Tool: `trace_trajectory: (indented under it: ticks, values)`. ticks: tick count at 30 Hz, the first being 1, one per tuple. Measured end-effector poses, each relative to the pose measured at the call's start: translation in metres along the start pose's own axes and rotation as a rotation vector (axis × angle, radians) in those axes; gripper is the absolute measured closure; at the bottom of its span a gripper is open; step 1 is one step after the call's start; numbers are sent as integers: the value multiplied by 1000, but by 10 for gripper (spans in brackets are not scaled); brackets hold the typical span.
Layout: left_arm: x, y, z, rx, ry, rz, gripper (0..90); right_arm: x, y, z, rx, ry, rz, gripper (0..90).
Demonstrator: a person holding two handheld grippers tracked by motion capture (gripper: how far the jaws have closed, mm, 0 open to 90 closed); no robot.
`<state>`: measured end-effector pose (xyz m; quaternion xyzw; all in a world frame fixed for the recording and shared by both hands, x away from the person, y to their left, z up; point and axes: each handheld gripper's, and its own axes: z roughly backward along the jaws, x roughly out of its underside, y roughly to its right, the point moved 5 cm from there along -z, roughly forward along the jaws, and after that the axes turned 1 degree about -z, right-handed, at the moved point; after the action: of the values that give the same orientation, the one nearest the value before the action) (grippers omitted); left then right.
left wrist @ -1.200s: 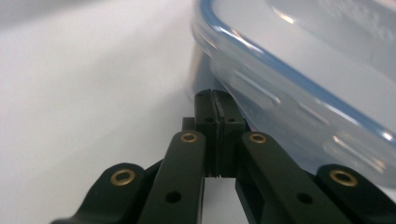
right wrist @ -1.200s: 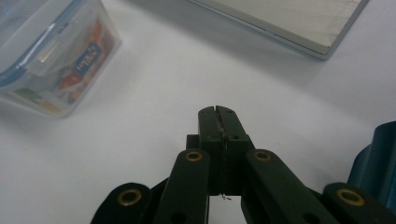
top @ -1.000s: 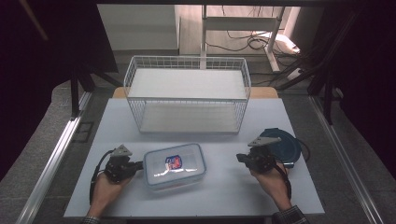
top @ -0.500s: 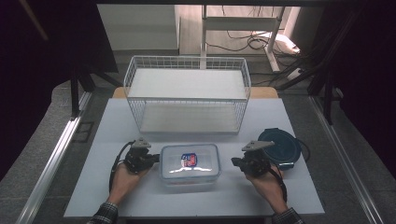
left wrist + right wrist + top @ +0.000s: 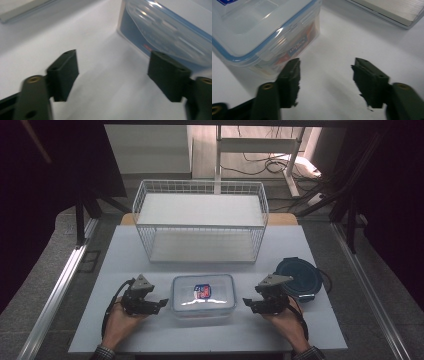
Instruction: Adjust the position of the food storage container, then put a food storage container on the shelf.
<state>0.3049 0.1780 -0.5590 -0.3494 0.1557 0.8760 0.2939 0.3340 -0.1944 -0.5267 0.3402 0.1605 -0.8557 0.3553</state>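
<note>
High view counts one clear plastic food box point(image 5: 204, 295), one white wire basket point(image 5: 200, 222), one dark round lidded container point(image 5: 298, 278) and two grippers on the white worktop point(image 5: 150, 340). The food box lies flat near the front edge, midway between the hands, its long axis running left to right across the worktop, its blue-rimmed lid clipped on and facing up with a red and blue label at the centre. Inside, through the clear wall in the right gripper view, red and blue printed packaging shows; what it is cannot be told. The wire basket behind it holds nothing. The left gripper point(image 5: 161, 304) sits just beside the box's left end, the right gripper point(image 5: 247, 303) just beside its right end. Both have just been opening their jaws and stand released, with only bare worktop between them, the box off to one side
</note>
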Motion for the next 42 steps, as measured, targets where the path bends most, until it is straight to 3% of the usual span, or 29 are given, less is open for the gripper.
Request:
trace_trajectory:
  ticks: [4,8,17,23,31,34,37,39,40,42]
  values:
    - [5,0,7,25,26,41,119,2,-1,0,0,19,20,209]
    - [7,-1,10,20,35,49,63,4,-1,1,4,36,25,130]
    - [8,-5,11,12,56,22,42,3,1,2,16,46,4,78]
    - [8,-10,13,37,91,72,33,1,0,1,22,48,8,61]
    - [0,-11,22,67,117,99,44,-4,0,6,23,71,-5,55]
    - [-8,-10,28,97,136,126,49,-11,-3,10,2,83,-26,40]
    - [-20,-4,32,138,155,129,48,-16,-7,11,-16,81,-30,20]
    - [-26,2,31,174,157,127,33,-21,-12,10,-27,81,-33,15]
    - [-32,8,25,221,145,126,28,-26,-17,7,-54,60,-39,9]
    - [-35,12,21,235,133,124,27,-31,-22,2,-78,49,-35,9]
